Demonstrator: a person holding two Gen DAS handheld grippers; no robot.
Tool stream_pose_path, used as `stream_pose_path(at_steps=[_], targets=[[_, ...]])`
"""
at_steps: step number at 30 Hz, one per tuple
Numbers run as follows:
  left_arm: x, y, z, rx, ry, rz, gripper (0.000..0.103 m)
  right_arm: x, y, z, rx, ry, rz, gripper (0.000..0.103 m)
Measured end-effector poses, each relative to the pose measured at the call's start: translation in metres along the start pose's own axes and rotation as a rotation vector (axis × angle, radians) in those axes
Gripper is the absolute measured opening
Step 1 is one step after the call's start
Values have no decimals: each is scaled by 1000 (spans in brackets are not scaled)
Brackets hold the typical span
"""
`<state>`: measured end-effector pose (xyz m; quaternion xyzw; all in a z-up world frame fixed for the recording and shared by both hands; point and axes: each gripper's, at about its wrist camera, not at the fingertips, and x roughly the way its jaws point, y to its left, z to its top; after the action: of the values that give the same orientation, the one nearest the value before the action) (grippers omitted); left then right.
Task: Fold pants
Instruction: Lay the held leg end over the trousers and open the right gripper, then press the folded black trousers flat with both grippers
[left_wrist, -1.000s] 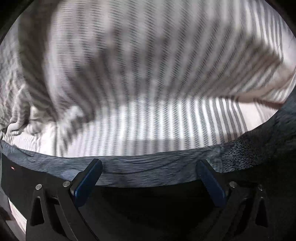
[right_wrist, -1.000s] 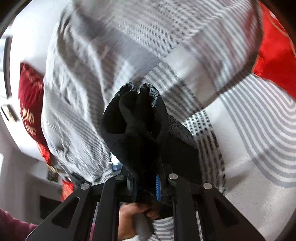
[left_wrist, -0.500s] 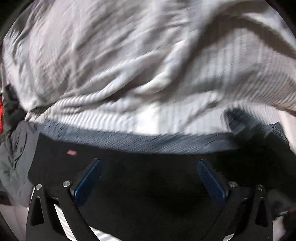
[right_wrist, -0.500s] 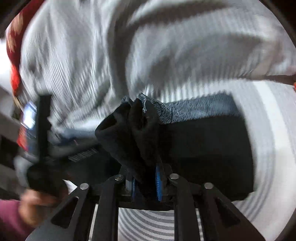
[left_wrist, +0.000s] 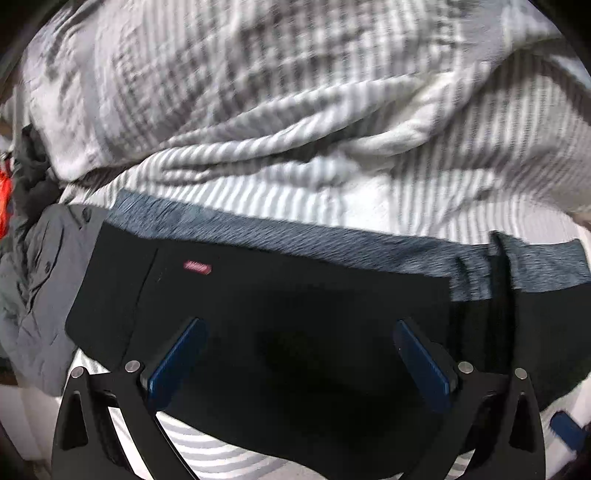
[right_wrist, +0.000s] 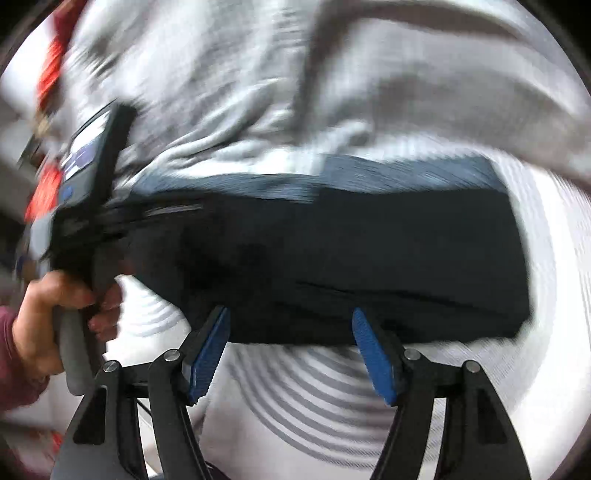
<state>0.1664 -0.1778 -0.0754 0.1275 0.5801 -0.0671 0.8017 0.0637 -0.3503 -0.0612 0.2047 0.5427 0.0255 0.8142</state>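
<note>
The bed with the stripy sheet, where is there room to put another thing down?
Bare striped sheet shows in front of the folded black pants, by the open right gripper, and to their right. Behind them the rumpled striped blanket crowds in; a grey garment lies at their left end.

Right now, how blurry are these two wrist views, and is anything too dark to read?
Left wrist view: moderate motion blur on the striped bedding; the black pants are a near-featureless dark mass, though the small red label shows. Right wrist view: heavier smear, worst at the left edge around the hand; the right tool stays sharp.
</note>
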Motion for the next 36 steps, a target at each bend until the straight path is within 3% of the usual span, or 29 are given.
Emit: stream_pose_path(at_steps=[2,4,6,8,12,15,18,20,23,26,31,36], targets=[[-8,-15,1,26,-3,-41,103,-8,-37,1,146,-2,-28,59],[-14,-35,4,59,-8,-106,103,-12,-74,4,275,5,-61,26],[-20,-56,5,89,-10,-162,103,-18,-107,10,379,-4,-86,14],[-28,-81,5,119,-17,-212,93,-24,-122,17,406,-29,-99,14],[-27,-124,3,147,25,-276,92,-22,-130,37,379,-31,-108,14],[-15,-143,-3,165,60,-271,92,-8,-136,37,396,8,-92,14],[19,-148,-22,203,153,-224,93,7,-144,22,450,45,-37,14],[30,-127,-28,72,167,-308,101,6,-146,11,467,19,-6,14],[43,-114,-28,-41,246,-362,103,4,-138,10,413,24,-18,14],[37,-124,-27,-2,214,-307,103,6,-135,12,366,33,-34,14],[30,-133,-25,29,187,-245,103,5,-143,10,389,37,16,14],[15,-130,-23,62,133,-123,103,8,-142,14,345,57,30,14]])
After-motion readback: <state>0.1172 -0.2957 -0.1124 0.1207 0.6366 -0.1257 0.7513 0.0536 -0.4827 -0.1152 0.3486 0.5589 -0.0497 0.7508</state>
